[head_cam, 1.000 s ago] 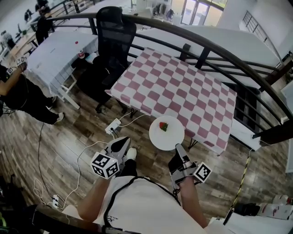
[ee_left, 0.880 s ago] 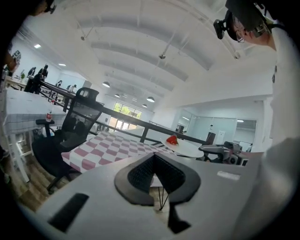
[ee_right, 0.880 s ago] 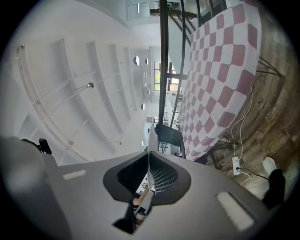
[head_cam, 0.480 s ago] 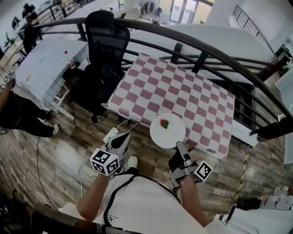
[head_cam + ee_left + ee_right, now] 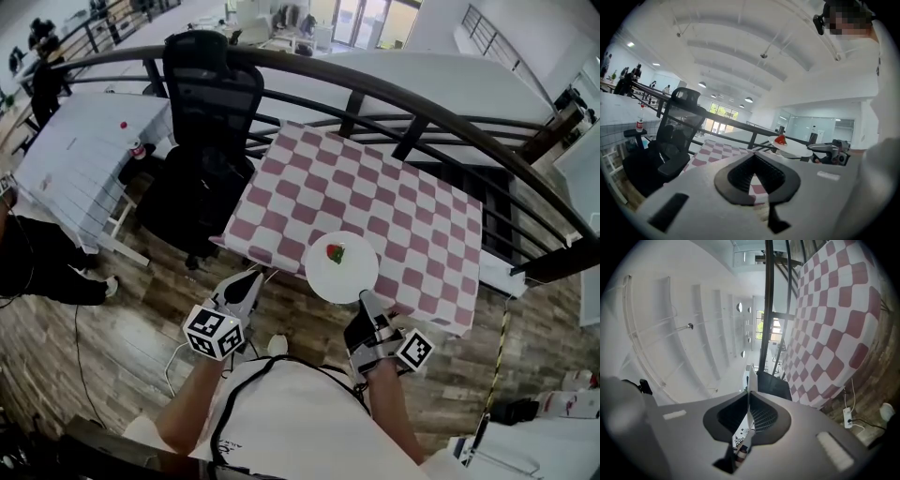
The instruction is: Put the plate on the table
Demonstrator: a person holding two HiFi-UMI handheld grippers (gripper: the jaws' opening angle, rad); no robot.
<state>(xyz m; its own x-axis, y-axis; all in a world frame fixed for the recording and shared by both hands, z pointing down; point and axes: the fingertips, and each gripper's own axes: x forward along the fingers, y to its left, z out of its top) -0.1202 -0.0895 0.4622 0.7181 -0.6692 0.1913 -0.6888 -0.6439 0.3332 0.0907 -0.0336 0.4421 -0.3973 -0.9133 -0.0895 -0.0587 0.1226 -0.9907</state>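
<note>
A round white plate (image 5: 343, 270) carrying a small red and green piece of food (image 5: 335, 252) hangs level over the near edge of the table (image 5: 394, 202), which has a pink and white checked cloth. My right gripper (image 5: 364, 298) is shut on the plate's near rim. In the right gripper view the plate (image 5: 748, 401) shows edge-on as a thin white line pinched between the jaws. My left gripper (image 5: 251, 278) hangs lower left of the plate, off the table's corner, shut and holding nothing. The left gripper view shows the plate (image 5: 792, 150) to its right.
A black office chair (image 5: 208, 103) stands at the table's left side. A dark curved railing (image 5: 422, 103) runs behind the table. A white power strip and cables (image 5: 187, 342) lie on the wood floor. A second table (image 5: 70, 159) and a seated person are at the far left.
The plate and both grippers have moved forward toward the table; the plate now overlaps the table's near edge. The right gripper's hold on the rim is unchanged.
</note>
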